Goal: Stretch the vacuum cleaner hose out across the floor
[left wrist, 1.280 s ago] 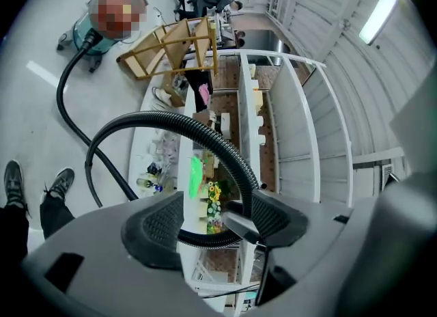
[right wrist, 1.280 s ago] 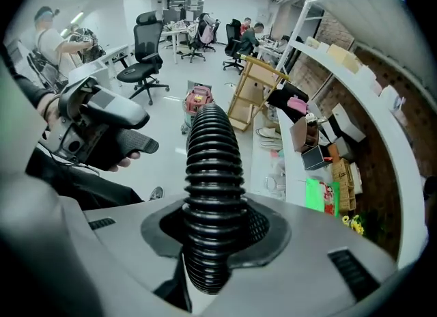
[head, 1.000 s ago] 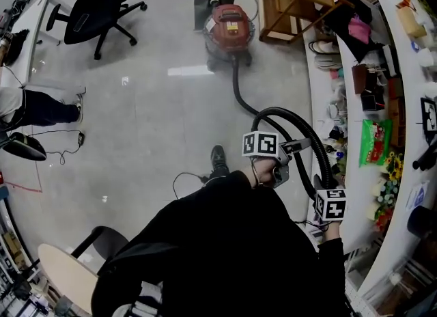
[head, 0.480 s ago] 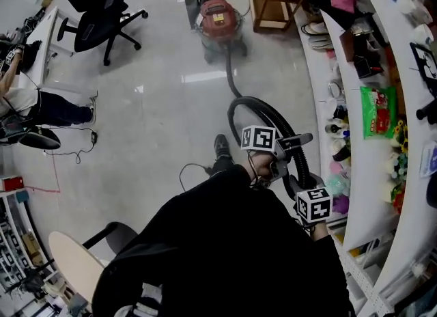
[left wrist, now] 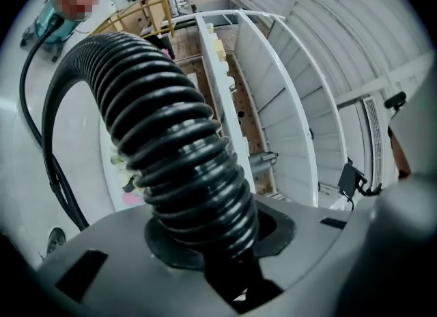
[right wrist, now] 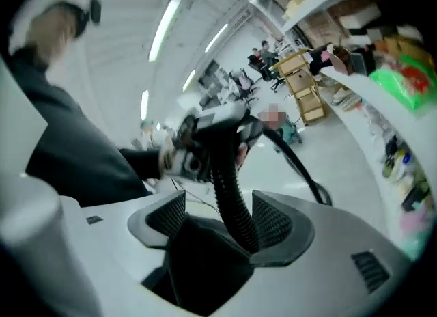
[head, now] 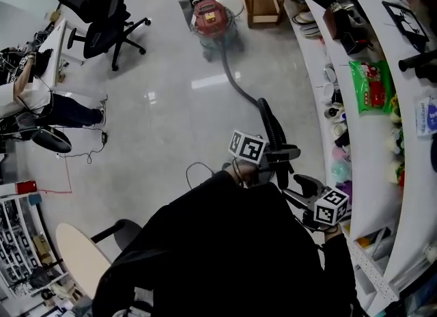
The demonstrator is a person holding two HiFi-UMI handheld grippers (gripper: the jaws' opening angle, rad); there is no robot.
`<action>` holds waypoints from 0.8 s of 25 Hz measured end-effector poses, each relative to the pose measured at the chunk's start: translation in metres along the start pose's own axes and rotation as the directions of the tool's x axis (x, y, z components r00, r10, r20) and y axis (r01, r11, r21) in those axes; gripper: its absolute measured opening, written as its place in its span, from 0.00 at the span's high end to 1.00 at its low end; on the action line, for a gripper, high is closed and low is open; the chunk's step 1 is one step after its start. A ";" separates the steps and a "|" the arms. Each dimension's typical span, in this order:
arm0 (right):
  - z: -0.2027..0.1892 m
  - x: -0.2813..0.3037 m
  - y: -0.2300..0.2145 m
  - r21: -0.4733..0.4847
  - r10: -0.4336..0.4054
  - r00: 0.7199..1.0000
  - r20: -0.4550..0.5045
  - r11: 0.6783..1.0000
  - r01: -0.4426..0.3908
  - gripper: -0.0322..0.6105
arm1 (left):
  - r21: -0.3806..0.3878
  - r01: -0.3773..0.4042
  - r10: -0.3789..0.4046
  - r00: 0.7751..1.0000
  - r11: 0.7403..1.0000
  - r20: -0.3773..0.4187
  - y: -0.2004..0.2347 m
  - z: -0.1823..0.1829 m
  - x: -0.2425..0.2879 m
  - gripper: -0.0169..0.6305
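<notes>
Grip has swapped: the left gripper [head: 278, 153] closes onto the hose [head: 235, 87], while the right gripper [head: 304, 187] opens, hose loose between its jaws. The loop has straightened; hose runs from the far vacuum [head: 210, 19] to the 2 grippers.

The left gripper [head: 274, 153] is held out in front of the chest, its cube [head: 247, 147] facing up and its jaws pointing away from the body toward the right. The jaws are closing, and they pinch the hose [left wrist: 177, 165], which fills the gap between them. The left hand [head: 239, 171] grips the handle under the cube, with the black sleeve [head: 205, 227] running back to the shoulder. The right gripper [head: 304, 187] sits lower and further right, near the left one and aimed up toward it. Its jaws are opening: the pads stand apart with the hose between them, close against one pad, not squeezed
</notes>
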State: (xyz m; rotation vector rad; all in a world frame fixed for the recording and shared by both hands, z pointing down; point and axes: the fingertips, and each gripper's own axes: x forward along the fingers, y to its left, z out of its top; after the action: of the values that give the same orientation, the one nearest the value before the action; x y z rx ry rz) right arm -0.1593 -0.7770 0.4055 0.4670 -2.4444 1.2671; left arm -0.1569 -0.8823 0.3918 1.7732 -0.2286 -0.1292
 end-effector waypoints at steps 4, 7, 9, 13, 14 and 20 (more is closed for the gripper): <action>0.047 -0.059 -0.020 0.219 0.008 0.958 0.286 0.973 -0.073 0.50 | 0.114 0.014 -0.005 0.997 0.993 -0.079 -0.020 -0.028 -0.021 0.76; 0.074 -0.051 -0.020 0.207 -0.004 0.947 0.321 0.976 -0.066 0.50 | 0.171 0.030 -0.001 0.985 0.985 -0.170 -0.031 -0.069 -0.035 0.76; 0.087 -0.021 0.000 0.183 0.073 0.947 0.314 0.974 -0.136 0.50 | 0.209 0.026 0.024 0.972 0.978 -0.235 -0.033 -0.102 -0.048 0.76; 0.057 0.063 0.024 0.265 0.143 0.966 0.213 0.943 -0.199 0.49 | 0.280 -0.003 0.102 0.935 0.960 -0.339 -0.023 -0.172 -0.091 0.76; 0.044 0.082 0.029 0.291 0.152 0.972 0.181 0.936 -0.200 0.49 | 0.297 -0.006 0.118 0.925 0.955 -0.362 -0.021 -0.189 -0.102 0.76; 0.003 0.153 0.094 0.393 0.320 0.936 0.143 0.850 -0.351 0.46 | 0.436 0.043 0.217 0.821 0.899 -0.528 -0.032 -0.269 -0.152 0.76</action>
State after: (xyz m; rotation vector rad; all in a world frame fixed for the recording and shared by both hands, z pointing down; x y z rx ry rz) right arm -0.3370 -0.7474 0.4053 0.1874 -2.3821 1.9684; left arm -0.2452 -0.5852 0.4126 2.1509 0.1081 0.5641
